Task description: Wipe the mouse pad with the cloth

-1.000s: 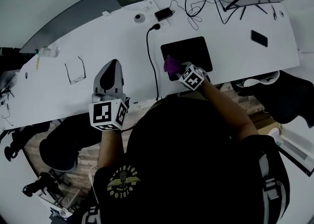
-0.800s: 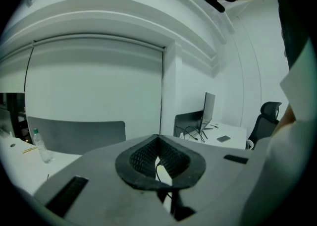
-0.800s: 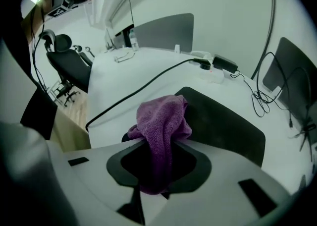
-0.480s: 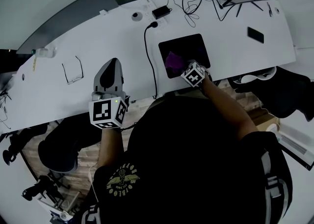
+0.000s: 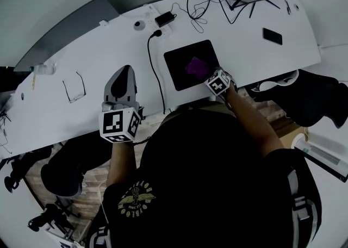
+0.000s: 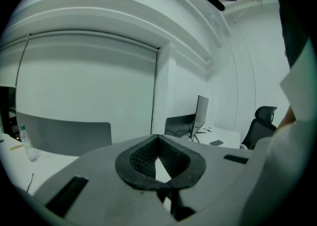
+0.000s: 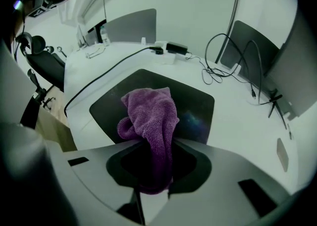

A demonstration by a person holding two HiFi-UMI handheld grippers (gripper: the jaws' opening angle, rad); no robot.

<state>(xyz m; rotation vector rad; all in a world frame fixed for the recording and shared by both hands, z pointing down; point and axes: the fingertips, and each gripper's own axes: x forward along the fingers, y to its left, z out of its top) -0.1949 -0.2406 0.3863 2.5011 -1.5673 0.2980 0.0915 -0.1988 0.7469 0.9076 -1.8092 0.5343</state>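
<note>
Sweeping inward: right gripper (image 7: 151, 143), clamped on the purple cloth (image 7: 148, 113), has dragged it from the mouse pad's (image 7: 198, 106) 8 o'clock edge to centre. Wiping underway, coverage partial. Left gripper (image 6: 157, 141) idles closed, empty.

Holds purple cloth (image 7: 148, 113) pinched in R gripper (image 7: 152, 143), jaws closed on its fold. Rests bunched end on black mouse pad (image 7: 198, 107), left of centre. Shows pad flat on white desk (image 7: 242, 121), black cable (image 7: 106, 79) curving past pad's left edge, pwr adapter (image 7: 177, 48) beyond, tangled wires (image 7: 218, 74) at right, office chair (image 7: 44, 66) far left.
</note>
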